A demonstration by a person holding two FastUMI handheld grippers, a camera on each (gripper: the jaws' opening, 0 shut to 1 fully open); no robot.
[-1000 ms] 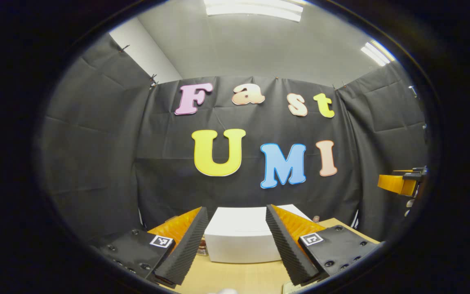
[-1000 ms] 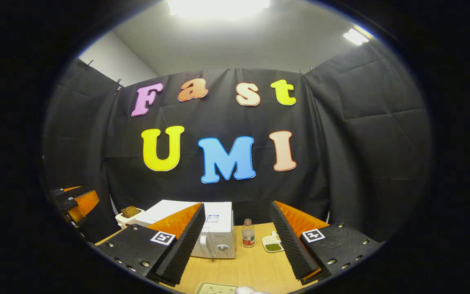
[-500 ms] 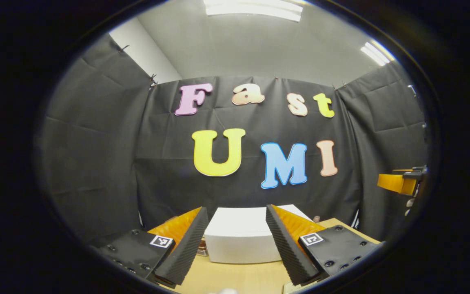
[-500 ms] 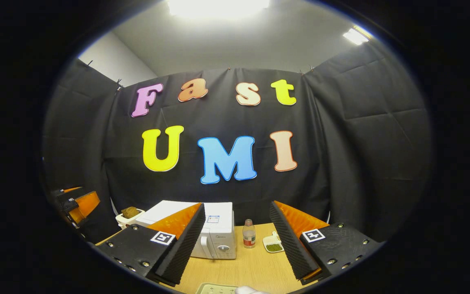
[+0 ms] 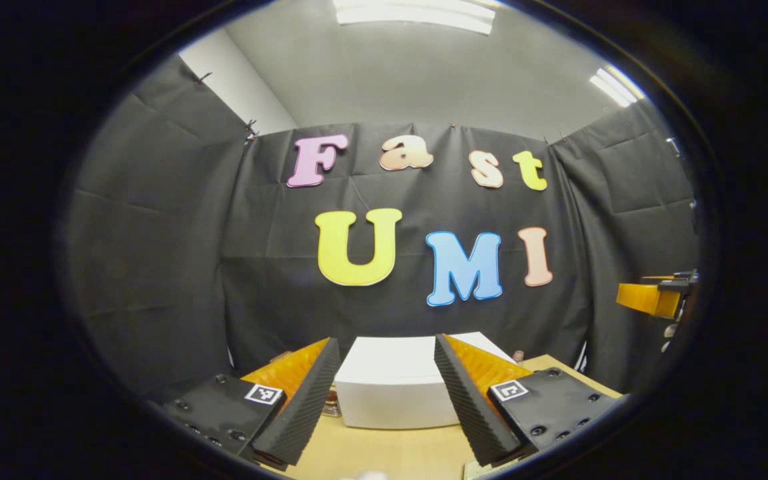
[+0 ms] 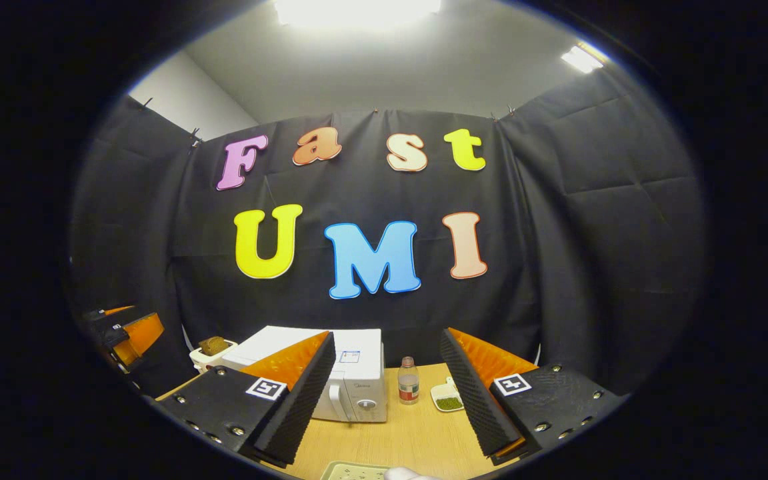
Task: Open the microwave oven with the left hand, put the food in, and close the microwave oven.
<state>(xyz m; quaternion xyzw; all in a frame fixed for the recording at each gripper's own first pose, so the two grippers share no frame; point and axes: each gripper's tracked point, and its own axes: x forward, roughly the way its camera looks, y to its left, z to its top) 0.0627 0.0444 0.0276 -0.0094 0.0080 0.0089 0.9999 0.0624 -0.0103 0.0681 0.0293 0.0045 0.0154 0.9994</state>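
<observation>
A white microwave oven stands on the wooden table with its door shut; a handle and a dial show on its front. Left of it a white container holds a brown piece of food. My right gripper is open and empty, held above the table in front of the oven. My left gripper is also open and empty, and the microwave oven lies ahead between its fingers. The right gripper hangs at the far right of the left gripper view. The left gripper hangs at the far left of the right gripper view.
Right of the microwave stand a small bottle and a little white dish with something green. A pale tray lies at the table's near edge. Black cloth walls close the booth on three sides.
Both grippers have stayed open and almost still. The right gripper view has drifted a touch. Nothing was taken hold of or moved.
</observation>
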